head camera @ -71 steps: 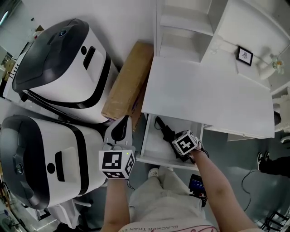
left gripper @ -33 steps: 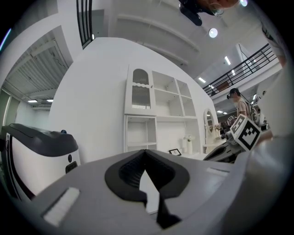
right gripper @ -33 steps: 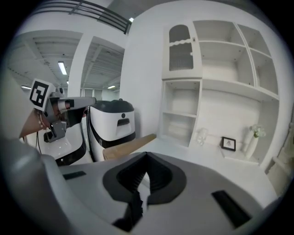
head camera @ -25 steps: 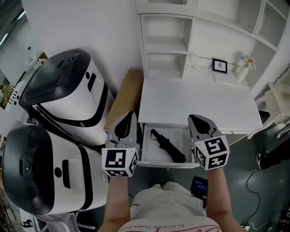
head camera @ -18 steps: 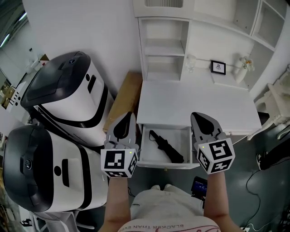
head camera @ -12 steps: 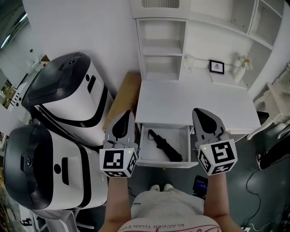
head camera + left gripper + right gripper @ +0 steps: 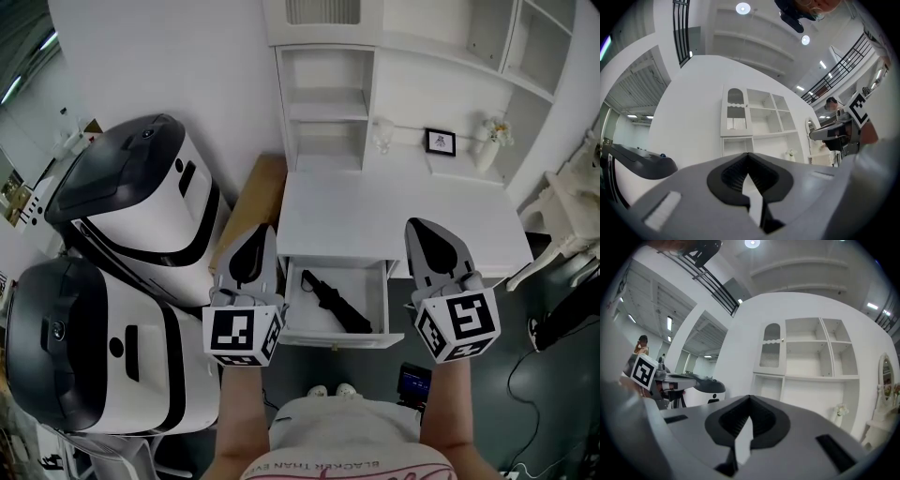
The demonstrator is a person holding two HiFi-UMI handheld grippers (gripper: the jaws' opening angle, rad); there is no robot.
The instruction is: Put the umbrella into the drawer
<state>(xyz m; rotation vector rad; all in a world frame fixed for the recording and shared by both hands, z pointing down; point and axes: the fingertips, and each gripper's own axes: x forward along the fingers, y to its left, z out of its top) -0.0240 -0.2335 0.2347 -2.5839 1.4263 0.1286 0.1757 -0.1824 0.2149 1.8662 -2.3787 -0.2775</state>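
Head view: the left gripper and the right gripper are held up side by side, each with its marker cube nearest the camera and its jaws pointing away toward the white desk. Both pairs of jaws look closed and empty. Between and below them the desk's drawer stands pulled out, and the folded black umbrella lies slantwise on its floor, well apart from either gripper. A white shelf unit rises behind the desk, with a small framed picture on the desk's back ledge. A cardboard box leans beside the desk, and two white machines with dark lids stand further left

Left gripper view: the jaws are pressed together at their tips, nothing between them; they point at the shelf unit, with the right gripper in view at the right edge

Right gripper view: the jaws are likewise fully closed on nothing, pointing at the shelf unit
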